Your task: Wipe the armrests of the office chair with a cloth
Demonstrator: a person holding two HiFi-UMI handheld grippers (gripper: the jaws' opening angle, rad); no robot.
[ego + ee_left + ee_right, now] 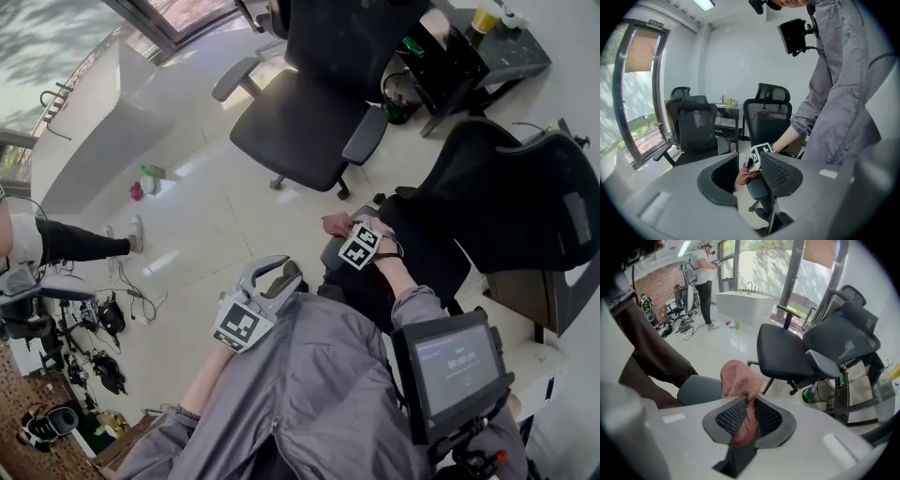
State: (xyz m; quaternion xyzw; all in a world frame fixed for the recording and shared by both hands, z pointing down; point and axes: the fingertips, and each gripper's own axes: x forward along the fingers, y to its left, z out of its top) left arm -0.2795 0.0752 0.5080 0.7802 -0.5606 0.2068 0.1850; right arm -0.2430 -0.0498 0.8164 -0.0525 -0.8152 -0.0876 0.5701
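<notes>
Cloth (739, 379) report: it's a pinkish terry rag, pinched right in the right gripper (750, 404). Both mesh-patterned pads are squeezed onto it, and a strip of it runs down the slot between them. The rest bunches up past the fingertips in a fluffy lump. That lump sits at one end of the armrest (696, 389), a grey-blue padded one, and overlaps its edge. It looks like it's touching the pad, but I can't tell how hard it's pressed. In the head view the right gripper points steeply down at the side of the black mesh office chair (525, 202) nearest the person.

The left gripper (749, 164) is idle: jaws spread apart with nothing in them, hanging in front of the person's grey jacket (319, 394), apart from the chair. Through its gap you can see the cloth farther off, tucked right under the other gripper's marker cube (758, 153) on top of the armrest.

A second black chair (300, 131) stands farther out on the pale floor (216, 216).
</notes>
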